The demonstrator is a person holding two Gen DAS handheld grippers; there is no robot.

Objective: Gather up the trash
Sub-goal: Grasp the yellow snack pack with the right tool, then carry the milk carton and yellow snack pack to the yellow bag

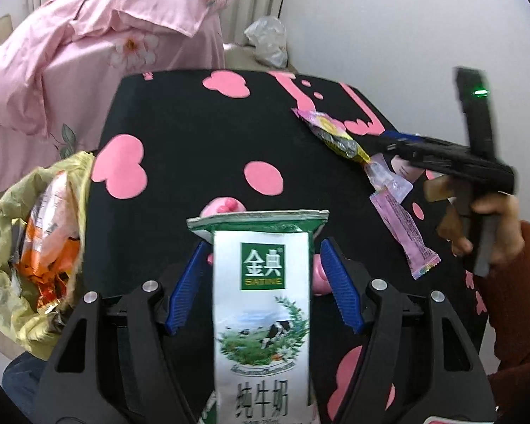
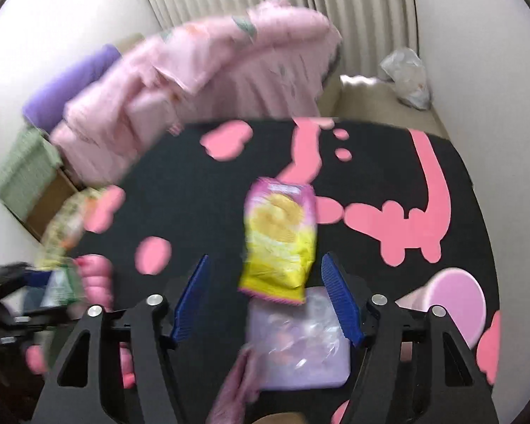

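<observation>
A white and green milk carton [image 1: 261, 304] stands between the blue pads of my left gripper [image 1: 263, 282]. The jaws are open, with a gap on each side of the carton. A yellow trash bag [image 1: 35, 247] holding orange wrappers hangs at the table's left edge. My right gripper [image 2: 265, 265] is open over a yellow and pink chip bag [image 2: 279, 240], which lies between the jaws untouched. Nearer the camera are a clear lilac packet [image 2: 296, 346] and a pink wrapper [image 2: 236, 388]. The left wrist view shows the chip bag [image 1: 332, 130] and pink wrapper [image 1: 406, 236] beside that gripper.
The table wears a black cloth with pink blotches [image 1: 194, 141]. A pink cup [image 2: 455, 307] lies at the right. A pink floral quilt [image 1: 106, 35] is piled behind the table, and a clear plastic bag [image 1: 268, 40] sits by the wall. A hand [image 1: 491, 226] holds the right gripper.
</observation>
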